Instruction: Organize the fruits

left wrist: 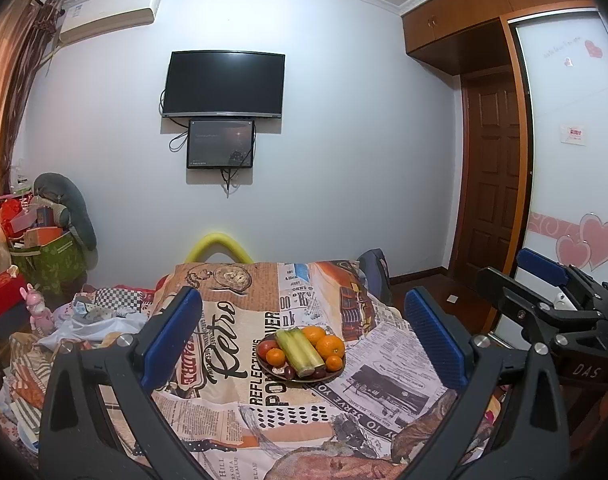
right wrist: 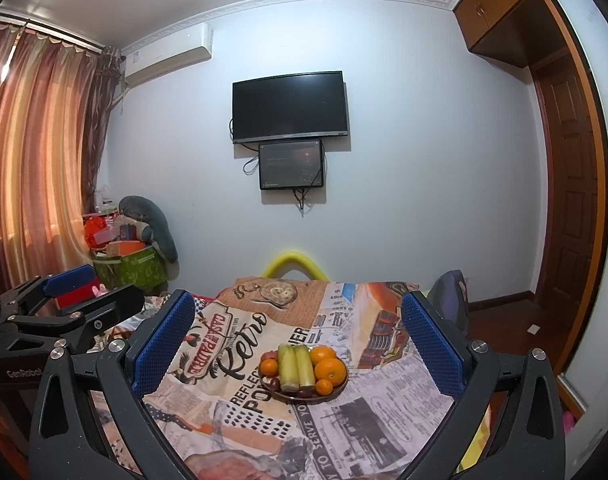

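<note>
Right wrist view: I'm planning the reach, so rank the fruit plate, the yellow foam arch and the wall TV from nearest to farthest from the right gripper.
1. fruit plate: centre of the table, ahead of the right gripper.
2. yellow foam arch: behind the table's far edge.
3. wall TV: on the back wall.

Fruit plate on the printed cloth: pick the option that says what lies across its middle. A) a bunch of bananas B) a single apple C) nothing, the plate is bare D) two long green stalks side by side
D: two long pale green stalks lie side by side across the middle of the plate, with oranges on either side of them.
</note>
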Demonstrator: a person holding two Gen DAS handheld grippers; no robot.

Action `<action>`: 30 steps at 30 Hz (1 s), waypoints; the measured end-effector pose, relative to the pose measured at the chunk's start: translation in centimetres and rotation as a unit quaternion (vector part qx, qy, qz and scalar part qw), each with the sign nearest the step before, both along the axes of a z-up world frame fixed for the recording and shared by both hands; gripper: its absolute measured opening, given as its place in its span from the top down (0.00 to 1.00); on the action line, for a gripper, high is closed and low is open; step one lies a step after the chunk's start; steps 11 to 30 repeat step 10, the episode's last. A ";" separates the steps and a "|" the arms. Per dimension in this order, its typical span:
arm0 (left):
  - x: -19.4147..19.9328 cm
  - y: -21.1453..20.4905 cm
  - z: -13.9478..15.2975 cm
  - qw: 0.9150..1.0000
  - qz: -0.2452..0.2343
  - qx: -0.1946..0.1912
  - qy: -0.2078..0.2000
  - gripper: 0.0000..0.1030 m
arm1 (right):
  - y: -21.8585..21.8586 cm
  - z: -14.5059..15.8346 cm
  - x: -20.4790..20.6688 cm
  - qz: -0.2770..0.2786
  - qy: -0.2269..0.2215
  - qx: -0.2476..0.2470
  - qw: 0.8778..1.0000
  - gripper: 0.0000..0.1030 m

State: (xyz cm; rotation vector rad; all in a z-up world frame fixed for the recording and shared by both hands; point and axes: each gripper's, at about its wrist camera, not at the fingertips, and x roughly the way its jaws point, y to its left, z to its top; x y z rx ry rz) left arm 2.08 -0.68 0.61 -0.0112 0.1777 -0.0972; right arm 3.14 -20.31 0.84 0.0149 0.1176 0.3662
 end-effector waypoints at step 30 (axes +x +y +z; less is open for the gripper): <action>1.1 -0.1 -0.2 1.000 -0.001 0.002 0.011 0.00 | -0.4 -0.4 0.7 -0.002 0.005 0.002 1.000 0.00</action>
